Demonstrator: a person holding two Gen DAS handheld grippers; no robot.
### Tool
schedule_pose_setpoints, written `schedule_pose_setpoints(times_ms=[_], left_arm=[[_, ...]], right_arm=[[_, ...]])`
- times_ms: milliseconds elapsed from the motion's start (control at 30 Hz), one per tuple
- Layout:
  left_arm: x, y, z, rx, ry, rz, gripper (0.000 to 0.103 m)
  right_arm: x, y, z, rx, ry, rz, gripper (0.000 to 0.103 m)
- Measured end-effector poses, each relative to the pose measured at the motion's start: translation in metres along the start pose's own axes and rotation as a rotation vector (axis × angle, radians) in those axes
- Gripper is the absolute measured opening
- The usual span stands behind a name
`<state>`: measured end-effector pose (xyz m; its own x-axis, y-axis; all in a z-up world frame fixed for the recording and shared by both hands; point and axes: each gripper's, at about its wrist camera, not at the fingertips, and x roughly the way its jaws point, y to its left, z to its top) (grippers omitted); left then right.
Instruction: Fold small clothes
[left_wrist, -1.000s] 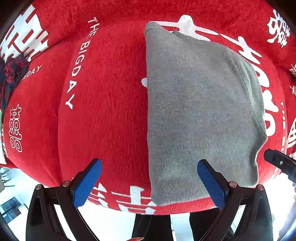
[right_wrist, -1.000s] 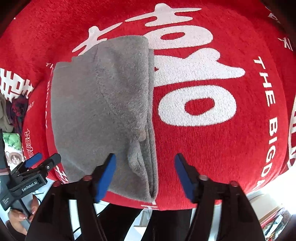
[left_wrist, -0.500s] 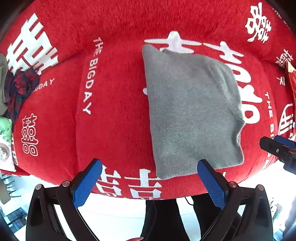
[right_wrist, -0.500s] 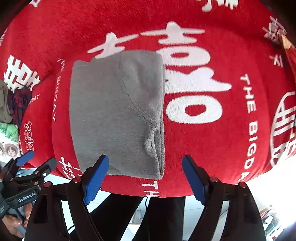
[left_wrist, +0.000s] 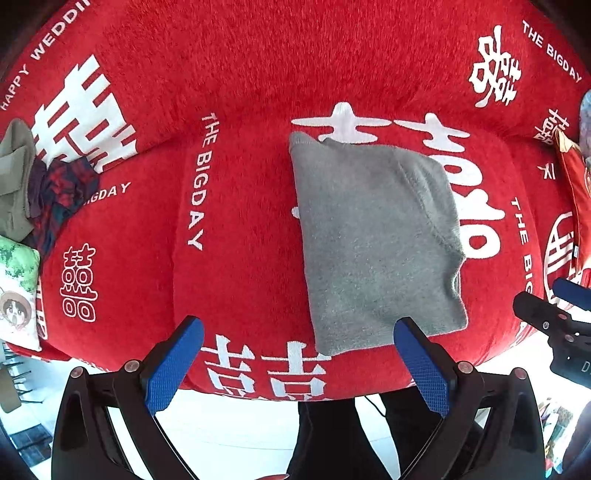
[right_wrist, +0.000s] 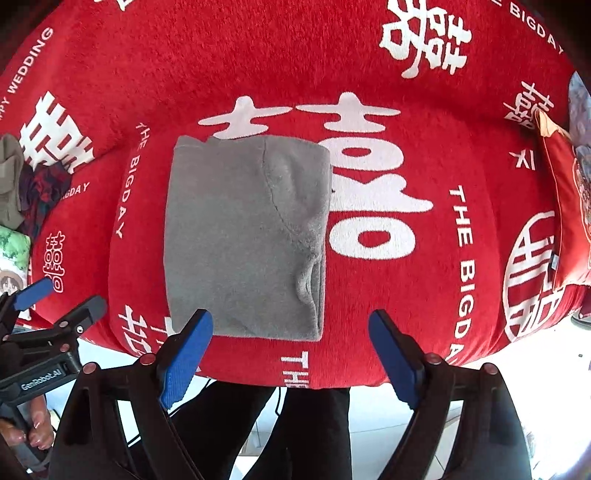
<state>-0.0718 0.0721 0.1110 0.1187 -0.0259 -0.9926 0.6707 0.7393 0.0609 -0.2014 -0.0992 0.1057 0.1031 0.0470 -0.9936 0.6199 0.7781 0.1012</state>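
Note:
A grey fleece garment (left_wrist: 376, 240) lies folded into a rough rectangle on the red sofa seat (left_wrist: 240, 229); it also shows in the right wrist view (right_wrist: 243, 236). My left gripper (left_wrist: 295, 363) is open and empty, held back over the seat's front edge, below the garment. My right gripper (right_wrist: 290, 356) is open and empty too, near the garment's front edge. Each gripper shows at the side of the other's view: the right one in the left wrist view (left_wrist: 554, 314), the left one in the right wrist view (right_wrist: 44, 306).
The sofa has a red cover with white lettering. A heap of other clothes (left_wrist: 40, 192) and a printed cushion (left_wrist: 16, 295) lie at the left end. A red cushion (right_wrist: 565, 206) stands at the right end. The person's dark legs (right_wrist: 295, 424) stand before the sofa.
Both grippers have pulled back and up from the garment, which now looks smaller and farther off. The garment lies still. The right gripper has opened wider.

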Motion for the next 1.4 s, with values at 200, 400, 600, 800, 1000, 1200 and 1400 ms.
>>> schedule_pose_setpoints(times_ms=[200,400,600,800,1000,1200,1400], left_arm=[[-0.003,-0.003,0.001,-0.003,-0.005,0.004,0.103],[-0.004,-0.003,-0.001,-0.008,-0.013,0.006,0.103],[-0.005,-0.002,-0.004,-0.02,-0.012,0.001,0.103],[-0.005,-0.004,-0.004,-0.023,-0.01,0.001,0.103],[-0.003,-0.004,-0.005,-0.026,-0.005,-0.003,0.103],[-0.002,-0.003,-0.006,-0.033,-0.004,-0.002,0.103],[0.0,-0.002,-0.006,-0.042,0.002,-0.009,0.103]], right_arm=[[-0.004,-0.004,0.002,0.046,-0.012,0.005,0.088],[-0.006,-0.004,-0.001,0.048,-0.022,0.003,0.088],[-0.008,-0.003,-0.003,0.044,-0.023,-0.003,0.088],[-0.009,-0.003,-0.004,0.047,-0.025,-0.002,0.088],[-0.009,-0.003,-0.004,0.041,-0.025,-0.006,0.088],[-0.01,0.0,-0.003,0.037,-0.026,-0.012,0.088],[-0.008,0.002,-0.003,0.032,-0.021,-0.017,0.088]])
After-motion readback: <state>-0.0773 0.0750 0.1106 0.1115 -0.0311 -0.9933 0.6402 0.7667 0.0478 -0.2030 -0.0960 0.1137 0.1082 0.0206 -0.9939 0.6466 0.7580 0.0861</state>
